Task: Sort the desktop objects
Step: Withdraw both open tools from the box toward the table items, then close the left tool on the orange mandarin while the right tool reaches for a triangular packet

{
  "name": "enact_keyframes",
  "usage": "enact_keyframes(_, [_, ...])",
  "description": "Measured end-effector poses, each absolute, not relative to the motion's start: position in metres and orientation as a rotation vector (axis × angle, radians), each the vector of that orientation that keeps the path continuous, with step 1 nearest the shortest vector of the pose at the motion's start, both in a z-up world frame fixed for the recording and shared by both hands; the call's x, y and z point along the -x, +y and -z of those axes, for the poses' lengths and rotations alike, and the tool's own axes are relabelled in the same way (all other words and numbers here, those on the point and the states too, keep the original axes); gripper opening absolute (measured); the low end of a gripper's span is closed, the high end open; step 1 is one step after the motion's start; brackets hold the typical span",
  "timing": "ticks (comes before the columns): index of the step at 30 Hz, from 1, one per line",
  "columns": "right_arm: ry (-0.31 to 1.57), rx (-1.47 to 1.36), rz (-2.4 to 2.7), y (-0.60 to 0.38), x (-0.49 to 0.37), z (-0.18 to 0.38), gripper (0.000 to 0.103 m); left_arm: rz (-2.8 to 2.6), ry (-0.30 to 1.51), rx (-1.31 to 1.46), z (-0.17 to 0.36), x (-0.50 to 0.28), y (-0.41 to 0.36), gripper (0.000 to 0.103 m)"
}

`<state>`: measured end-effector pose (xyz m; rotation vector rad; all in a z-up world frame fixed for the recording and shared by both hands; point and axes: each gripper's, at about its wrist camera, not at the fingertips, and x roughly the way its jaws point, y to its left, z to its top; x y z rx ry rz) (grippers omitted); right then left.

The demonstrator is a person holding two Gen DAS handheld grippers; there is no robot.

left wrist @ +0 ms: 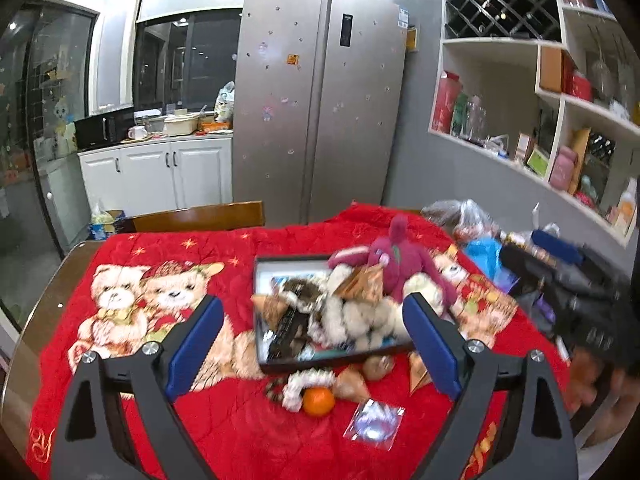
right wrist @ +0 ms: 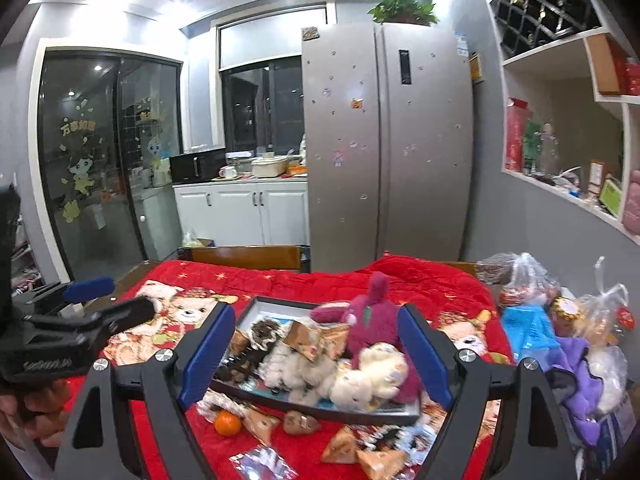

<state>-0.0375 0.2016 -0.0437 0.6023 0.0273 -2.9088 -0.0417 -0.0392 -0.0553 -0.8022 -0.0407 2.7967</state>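
A black-rimmed tray [left wrist: 276, 366] [right wrist: 256, 394] sits on the red blanket, heaped with a magenta plush [left wrist: 394, 264] [right wrist: 374, 320], white plush toys [left wrist: 360, 320] [right wrist: 360, 380], snack packets and a dark remote [left wrist: 286, 328]. In front of it lie an orange [left wrist: 319, 401] [right wrist: 227, 423], a walnut-like lump [left wrist: 378, 367] [right wrist: 301, 423], triangular packets [left wrist: 352, 386] [right wrist: 340, 446] and a shiny foil packet [left wrist: 375, 424] [right wrist: 264, 464]. My left gripper [left wrist: 314, 352] is open and empty, above the tray's near edge. My right gripper [right wrist: 316, 356] is open and empty over the tray. The left gripper also shows in the right wrist view [right wrist: 108, 300].
Plastic bags, a blue packet [right wrist: 528, 328] and purple cloth [right wrist: 580, 372] crowd the table's right side. A wooden chair back [left wrist: 200, 218] stands at the far edge. A fridge, white cabinets and wall shelves lie beyond. The blanket's left part [left wrist: 120, 304] shows printed bears.
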Motion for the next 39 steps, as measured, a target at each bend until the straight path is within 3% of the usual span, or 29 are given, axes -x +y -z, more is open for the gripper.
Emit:
enact_keyframes(12, [0.004,-0.590,2.897,0.213,0.027,0.104,0.085,-2.709,-0.102,0.902,0.167,0.034,-0.039,0.092])
enact_keyframes(19, [-0.179,-0.739,2.863,0.235,0.031,0.155,0.085,-2.735,-0.060,0.826,0.181,0.028,-0.028,0.092])
enact_keyframes(23, [-0.091,-0.808,2.914,0.236,0.034,0.168,0.085,-2.707,0.005,0.846,0.186,0.029,-0.016,0.092])
enact_keyframes(39, [-0.194,-0.993,2.907,0.257,0.050,0.184,0.085,-2.599,-0.053,0.975,0.211,0.042,-0.007,0.092])
